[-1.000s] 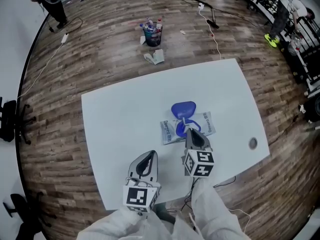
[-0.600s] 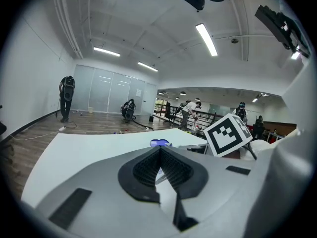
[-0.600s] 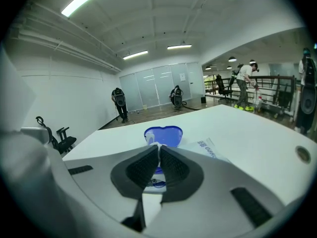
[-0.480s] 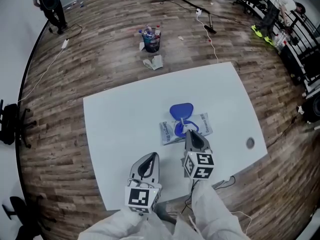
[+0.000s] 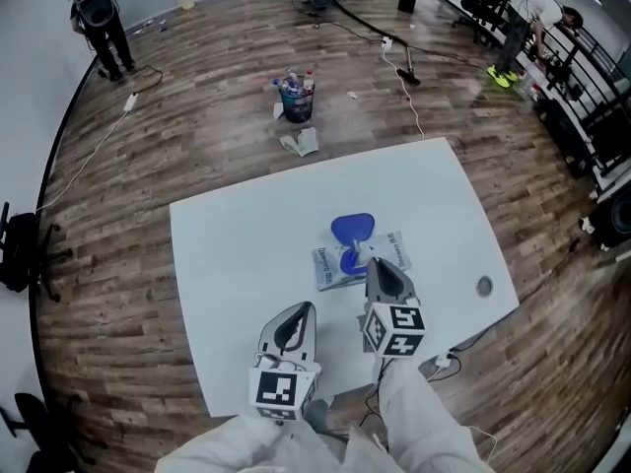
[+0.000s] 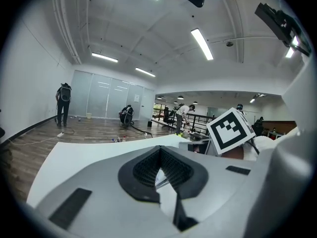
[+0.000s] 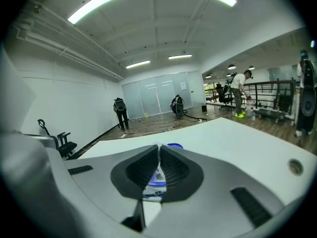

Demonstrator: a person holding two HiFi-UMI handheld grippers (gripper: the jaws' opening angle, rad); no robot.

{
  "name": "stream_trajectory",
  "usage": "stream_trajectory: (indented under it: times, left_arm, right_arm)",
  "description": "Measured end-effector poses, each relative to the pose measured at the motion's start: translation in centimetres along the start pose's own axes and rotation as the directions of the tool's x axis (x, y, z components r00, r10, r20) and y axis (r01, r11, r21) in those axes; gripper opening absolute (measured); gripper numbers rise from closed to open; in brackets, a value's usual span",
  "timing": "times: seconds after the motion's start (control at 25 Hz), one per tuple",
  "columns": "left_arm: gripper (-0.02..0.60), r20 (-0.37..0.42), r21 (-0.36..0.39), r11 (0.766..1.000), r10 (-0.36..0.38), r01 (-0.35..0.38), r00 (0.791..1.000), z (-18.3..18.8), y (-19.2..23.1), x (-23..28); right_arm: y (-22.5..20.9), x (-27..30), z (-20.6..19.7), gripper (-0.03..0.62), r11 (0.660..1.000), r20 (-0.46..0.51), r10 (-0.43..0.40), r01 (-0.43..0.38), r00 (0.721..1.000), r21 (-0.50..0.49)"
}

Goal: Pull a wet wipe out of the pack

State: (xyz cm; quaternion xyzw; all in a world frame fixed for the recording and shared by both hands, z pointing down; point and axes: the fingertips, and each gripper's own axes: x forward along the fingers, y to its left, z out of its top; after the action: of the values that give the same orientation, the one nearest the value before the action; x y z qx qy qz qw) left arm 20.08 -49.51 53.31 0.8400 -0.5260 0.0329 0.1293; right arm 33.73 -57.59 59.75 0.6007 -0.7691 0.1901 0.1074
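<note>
A white worktop (image 5: 246,235) with rounded corners is seen standing on a floor (image 5: 177,126) of dark wooden planks. A round cable hole (image 5: 483,286) is set into the worktop near its right edge. The pack (image 5: 331,264) of wet wipes is laid flat near the middle of the worktop, with its blue lid (image 5: 352,229) flipped open on the far side.

The right hand-held gripper (image 5: 380,262) is held just above the pack's opening. Its jaws are clenched on a thin white strip of wet wipe (image 5: 370,255), which runs down to the opening. The left hand-held gripper (image 5: 299,308) is held over bare worktop on the near side, apart from the pack. Its jaws are closed, and nothing is gripped between them.

On the floor beyond the worktop, a bucket (image 5: 296,95) filled with bottles is placed, and a crumpled cloth (image 5: 304,143) is left just beside it. A cable (image 5: 84,146) is trailed across the planks at the left. A person (image 5: 99,13) is seen standing by the far white wall. A dark railing (image 5: 582,67) is seen at the right, and long ceiling lights (image 7: 99,3) are lit overhead.
</note>
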Motion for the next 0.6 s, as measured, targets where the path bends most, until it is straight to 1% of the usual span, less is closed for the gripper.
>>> stream_trajectory:
  times: [0.28, 0.4, 0.6]
  left_arm:
    - [0.008, 0.013, 0.021, 1.000, -0.008, 0.008, 1.000, 1.3, -0.7, -0.3]
    - [0.008, 0.039, 0.032, 0.999, -0.026, 0.024, 0.999, 2.1, -1.1, -0.6]
    - [0.008, 0.055, 0.036, 0.999, -0.035, 0.033, 0.998, 3.1, -1.9, -1.5]
  right_arm:
    - [0.2, -1.7, 2.0, 0.021, 1.000, 0.043, -0.007, 0.007, 0.999, 0.003]
    - [0.5, -2.7, 2.8, 0.021, 1.000, 0.063, -0.012, 0.011, 0.998, 0.005]
    - [0.7, -4.7, 3.6, 0.021, 1.000, 0.090, -0.018, 0.017, 0.996, 0.012]
